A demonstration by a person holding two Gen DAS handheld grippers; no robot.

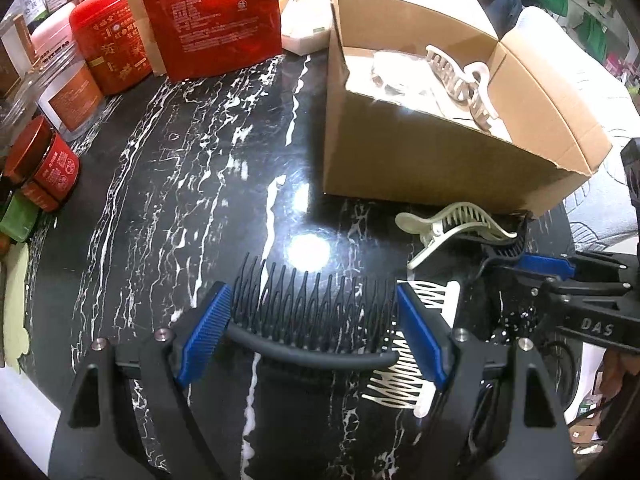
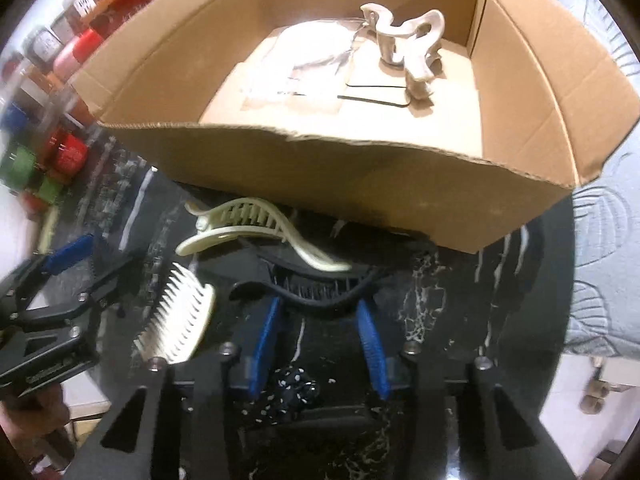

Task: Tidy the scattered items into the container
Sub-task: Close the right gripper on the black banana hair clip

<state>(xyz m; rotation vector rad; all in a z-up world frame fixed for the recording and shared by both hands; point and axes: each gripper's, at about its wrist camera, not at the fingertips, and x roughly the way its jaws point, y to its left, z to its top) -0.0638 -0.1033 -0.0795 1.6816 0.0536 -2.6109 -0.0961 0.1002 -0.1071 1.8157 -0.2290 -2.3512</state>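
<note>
My left gripper [image 1: 312, 286] is shut on a black comb [image 1: 312, 320]; the comb's spine spans from one blue pad to the other, teeth pointing away. A cream comb [image 1: 404, 376] lies partly under its right finger. My right gripper [image 2: 319, 305] has its pad tips on a black hair clip [image 2: 320, 290] on the table, so I read it as shut on the clip, though the picture is blurred. A cream claw clip [image 2: 256, 228] lies across the black one. The cardboard box [image 2: 320, 168] stands just behind them. Inside are a beige claw clip [image 2: 408, 48] and a clear plastic bag [image 2: 316, 52].
A black dotted scrunchie [image 2: 288, 392] lies under my right gripper. A red pouch [image 1: 212, 12], red tins [image 1: 104, 40] and jars line the left and far edge of the black marbled table [image 1: 180, 200]. Pale padded fabric [image 2: 600, 260] lies to the right.
</note>
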